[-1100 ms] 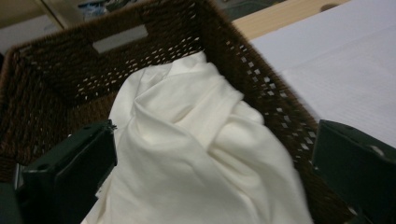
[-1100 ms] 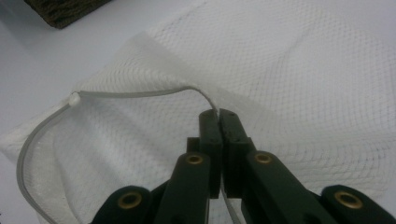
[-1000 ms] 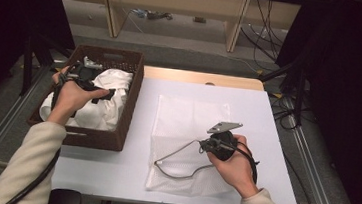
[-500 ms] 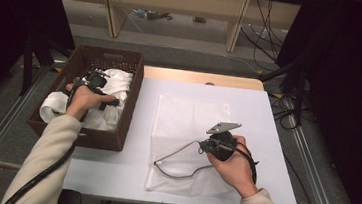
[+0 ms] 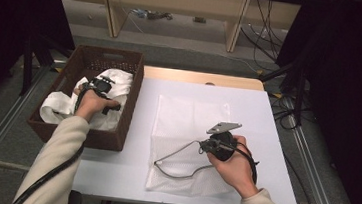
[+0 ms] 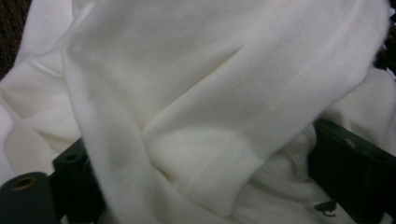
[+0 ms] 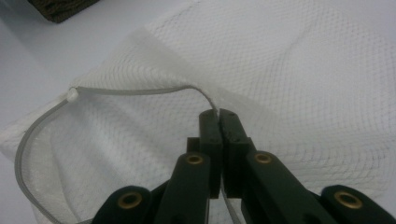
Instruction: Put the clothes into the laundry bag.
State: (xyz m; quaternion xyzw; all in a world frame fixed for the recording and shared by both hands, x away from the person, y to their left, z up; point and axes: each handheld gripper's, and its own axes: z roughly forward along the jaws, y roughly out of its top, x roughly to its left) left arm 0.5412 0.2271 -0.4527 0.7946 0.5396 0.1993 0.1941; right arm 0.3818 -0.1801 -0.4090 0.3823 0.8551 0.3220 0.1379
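Note:
A brown wicker basket [image 5: 130,112] at the table's left holds a crumpled white cloth [image 5: 118,83]. My left gripper [image 5: 101,85] is down in the basket on that cloth. In the left gripper view the jaws stand wide apart, open, with folds of the white cloth [image 6: 210,93] bulging between them. A white mesh bag [image 5: 187,115] lies flat on the table's middle. My right gripper [image 5: 204,145] is shut on the bag's grey rim cord [image 5: 176,154], holding it a little above the mesh. In the right gripper view the right gripper [image 7: 218,114] pinches the cord [image 7: 121,91] over the mesh bag [image 7: 303,70].
The white table [image 5: 267,120] has bare surface to the right of the bag and between bag and basket. Dark floor, cables and wooden frame legs lie beyond the far edge. A metal rail runs along each side of the table.
My left hand has sunk from the basket's left rim into its middle, onto the white cloth. The right hand and the cord it holds have stayed put.

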